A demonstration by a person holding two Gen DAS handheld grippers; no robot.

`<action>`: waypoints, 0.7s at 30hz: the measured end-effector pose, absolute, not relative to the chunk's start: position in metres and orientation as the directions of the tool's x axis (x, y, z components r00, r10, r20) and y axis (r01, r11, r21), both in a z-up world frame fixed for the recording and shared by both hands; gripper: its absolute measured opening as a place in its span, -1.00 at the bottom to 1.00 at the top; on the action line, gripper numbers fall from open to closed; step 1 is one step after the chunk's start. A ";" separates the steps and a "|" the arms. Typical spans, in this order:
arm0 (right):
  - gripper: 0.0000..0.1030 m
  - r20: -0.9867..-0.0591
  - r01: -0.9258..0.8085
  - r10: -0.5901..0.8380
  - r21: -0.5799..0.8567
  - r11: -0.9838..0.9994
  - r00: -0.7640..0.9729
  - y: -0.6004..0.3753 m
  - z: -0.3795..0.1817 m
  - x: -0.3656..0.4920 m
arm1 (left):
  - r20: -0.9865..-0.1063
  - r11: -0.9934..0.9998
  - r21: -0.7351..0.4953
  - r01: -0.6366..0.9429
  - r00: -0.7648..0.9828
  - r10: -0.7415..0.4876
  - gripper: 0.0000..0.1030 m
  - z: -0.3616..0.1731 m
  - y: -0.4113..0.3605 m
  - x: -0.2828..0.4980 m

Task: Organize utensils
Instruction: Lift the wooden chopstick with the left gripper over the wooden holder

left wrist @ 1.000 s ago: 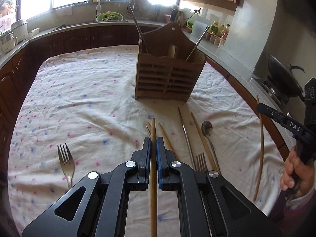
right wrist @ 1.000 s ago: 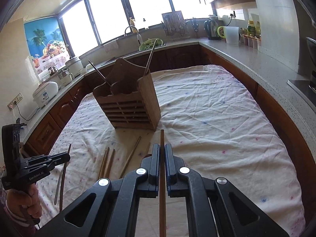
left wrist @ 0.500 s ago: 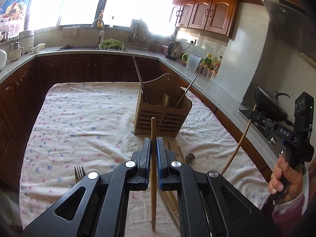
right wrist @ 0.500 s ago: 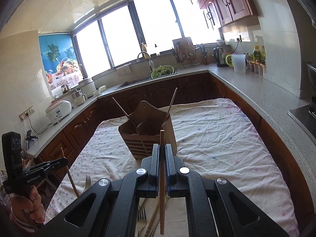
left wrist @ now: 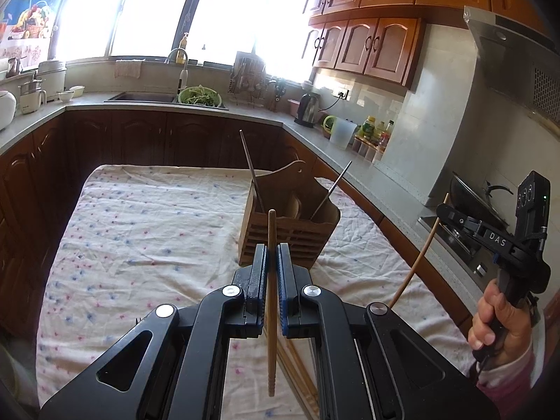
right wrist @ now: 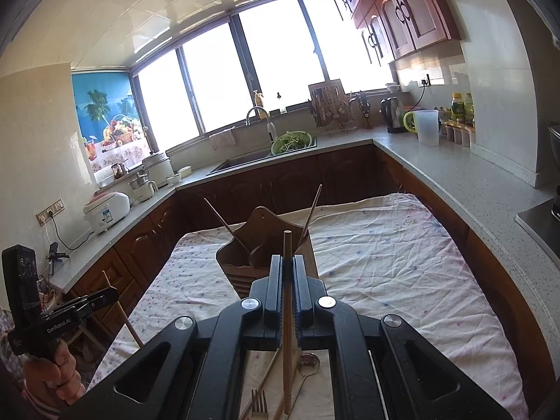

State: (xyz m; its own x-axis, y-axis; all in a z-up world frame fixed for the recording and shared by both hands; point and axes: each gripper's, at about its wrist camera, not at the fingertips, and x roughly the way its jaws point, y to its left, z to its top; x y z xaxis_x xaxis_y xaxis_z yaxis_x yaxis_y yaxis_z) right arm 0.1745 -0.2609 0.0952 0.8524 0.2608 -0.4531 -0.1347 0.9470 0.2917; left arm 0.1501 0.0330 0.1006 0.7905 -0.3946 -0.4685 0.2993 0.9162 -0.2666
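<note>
Left wrist view: the left claw [left wrist: 271, 262] is closed on a wooden chopstick [left wrist: 271, 280], raised level before the slatted holder [left wrist: 288, 220], which already contains several utensils. Right wrist view: the right claw [right wrist: 287, 281] clamps a second chopstick [right wrist: 287, 315] similarly; a fork [right wrist: 258, 407] and spoon [right wrist: 308, 364] remain on the bench [right wrist: 402, 262].

table: [left wrist: 147, 217] dotted white cloth over it
holder: wooden utensil holder [left wrist: 290, 234] standing mid-table
near holder: spoon [right wrist: 308, 362], fork [right wrist: 259, 404], chopsticks [right wrist: 269, 371] lying flat on its near side
</note>
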 end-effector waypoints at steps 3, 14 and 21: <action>-0.91 -0.445 -0.138 0.266 0.299 0.944 0.855 -0.260 0.097 0.182 | -0.441 0.914 -0.273 0.300 0.805 -0.396 -0.91 0.111 0.034 0.156; -0.91 -0.340 -0.146 0.253 0.308 0.940 0.906 -0.256 0.135 0.225 | -0.316 0.913 -0.256 0.317 0.865 -0.390 -0.91 0.164 0.028 0.204; -0.90 -0.283 -0.136 0.232 0.321 0.937 0.931 -0.256 0.155 0.268 | -0.238 0.920 -0.230 0.316 0.899 -0.368 -0.91 0.194 0.017 0.245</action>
State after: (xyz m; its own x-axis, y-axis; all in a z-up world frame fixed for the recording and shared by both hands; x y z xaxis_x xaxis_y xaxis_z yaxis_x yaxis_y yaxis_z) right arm 0.2681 -0.2561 0.1553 0.9308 0.2317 -0.2827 -0.1357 0.9372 0.3214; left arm 0.2451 0.0166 0.1936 0.8987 -0.3683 -0.2382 0.3162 0.9204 -0.2301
